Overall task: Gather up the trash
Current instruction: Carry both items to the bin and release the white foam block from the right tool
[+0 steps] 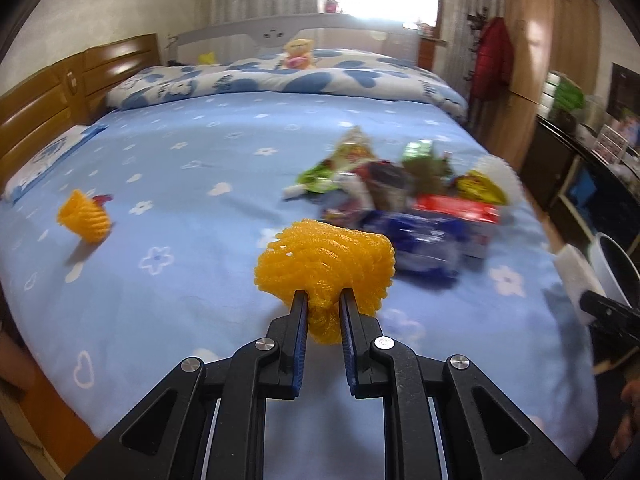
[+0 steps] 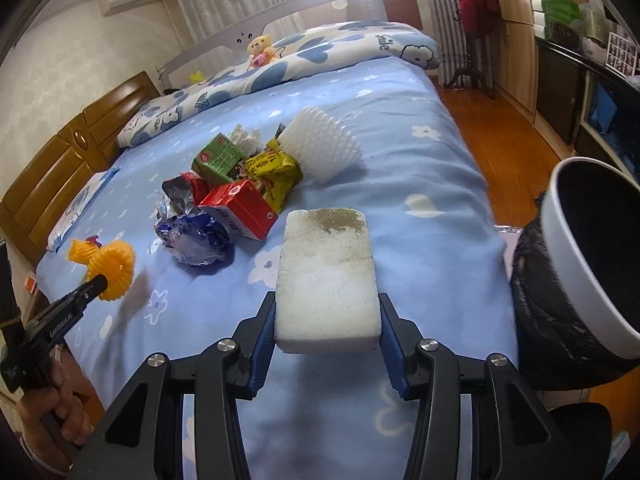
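Note:
My left gripper (image 1: pixel 323 300) is shut on an orange foam fruit net (image 1: pixel 324 256), held just above the blue bedsheet (image 1: pixel 200 152). The same net (image 2: pixel 114 264) and left gripper (image 2: pixel 100 280) show at the left of the right wrist view. A second orange net (image 1: pixel 84 218) lies further left on the bed. My right gripper (image 2: pixel 326 304) is shut on a white foam block (image 2: pixel 326 264) with a dirty far end. A trash pile lies in the middle of the bed: a red carton (image 2: pixel 240 208), a green carton (image 2: pixel 218 158), a yellow wrapper (image 2: pixel 276 172), a blue wrapper (image 2: pixel 196 236) and a white foam net (image 2: pixel 324 148).
A white bin (image 2: pixel 572 272) lined with a black bag stands beside the bed at the right, its mouth open. A folded quilt (image 2: pixel 320 52) and a plush bear (image 2: pixel 260 50) lie at the far end. A wooden headboard (image 2: pixel 60 168) runs along the left. Cabinets line the right wall.

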Demonstrator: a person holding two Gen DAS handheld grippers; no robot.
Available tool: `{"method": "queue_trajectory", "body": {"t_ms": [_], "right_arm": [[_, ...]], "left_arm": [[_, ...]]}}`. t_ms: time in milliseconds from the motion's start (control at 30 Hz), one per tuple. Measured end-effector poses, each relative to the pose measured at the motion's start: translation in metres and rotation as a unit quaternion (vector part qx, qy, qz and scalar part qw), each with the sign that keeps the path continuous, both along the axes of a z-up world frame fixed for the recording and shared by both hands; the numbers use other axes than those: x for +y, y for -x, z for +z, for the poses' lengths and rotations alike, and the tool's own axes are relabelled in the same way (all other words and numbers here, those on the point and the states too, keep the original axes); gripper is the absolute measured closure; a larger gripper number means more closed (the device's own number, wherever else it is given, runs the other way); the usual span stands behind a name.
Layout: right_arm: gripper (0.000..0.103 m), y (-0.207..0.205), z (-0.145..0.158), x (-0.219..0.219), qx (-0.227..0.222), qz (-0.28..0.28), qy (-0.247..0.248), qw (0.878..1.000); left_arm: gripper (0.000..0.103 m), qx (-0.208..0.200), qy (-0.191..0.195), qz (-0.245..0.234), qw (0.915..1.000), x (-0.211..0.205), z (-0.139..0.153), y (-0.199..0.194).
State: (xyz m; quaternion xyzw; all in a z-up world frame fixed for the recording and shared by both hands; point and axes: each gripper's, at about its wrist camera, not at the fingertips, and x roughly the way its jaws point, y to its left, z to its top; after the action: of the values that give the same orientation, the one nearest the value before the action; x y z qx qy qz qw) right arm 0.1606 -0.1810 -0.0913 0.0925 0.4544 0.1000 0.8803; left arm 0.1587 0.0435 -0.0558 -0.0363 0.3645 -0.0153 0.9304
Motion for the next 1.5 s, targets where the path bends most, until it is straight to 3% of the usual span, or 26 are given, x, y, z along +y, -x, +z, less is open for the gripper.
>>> {"method": "queue_trajectory", "body": {"t_ms": [400, 733, 1500], "right_arm": [[0.055, 0.022, 0.017, -0.042, -0.013, -0.033, -0.012, 0.999], [0.055, 0.038, 0.032, -0.082, -0.025, -0.07, -0.01, 0.997], [0.055, 0.037, 0.043, -0.204, -0.023, -0.168, 0.0, 0.986]], "left_arm": [[0.089, -0.012, 0.001, -0.095, 0.9954, -0.053, 0.03, 0.035], [0.089, -0.018, -0.01, -0.176, 0.9841, -0.085, 0.048, 0.05], [0.088, -0.018, -0.028, -0.316, 0.948, -0.152, 0.057, -0.025]]}}
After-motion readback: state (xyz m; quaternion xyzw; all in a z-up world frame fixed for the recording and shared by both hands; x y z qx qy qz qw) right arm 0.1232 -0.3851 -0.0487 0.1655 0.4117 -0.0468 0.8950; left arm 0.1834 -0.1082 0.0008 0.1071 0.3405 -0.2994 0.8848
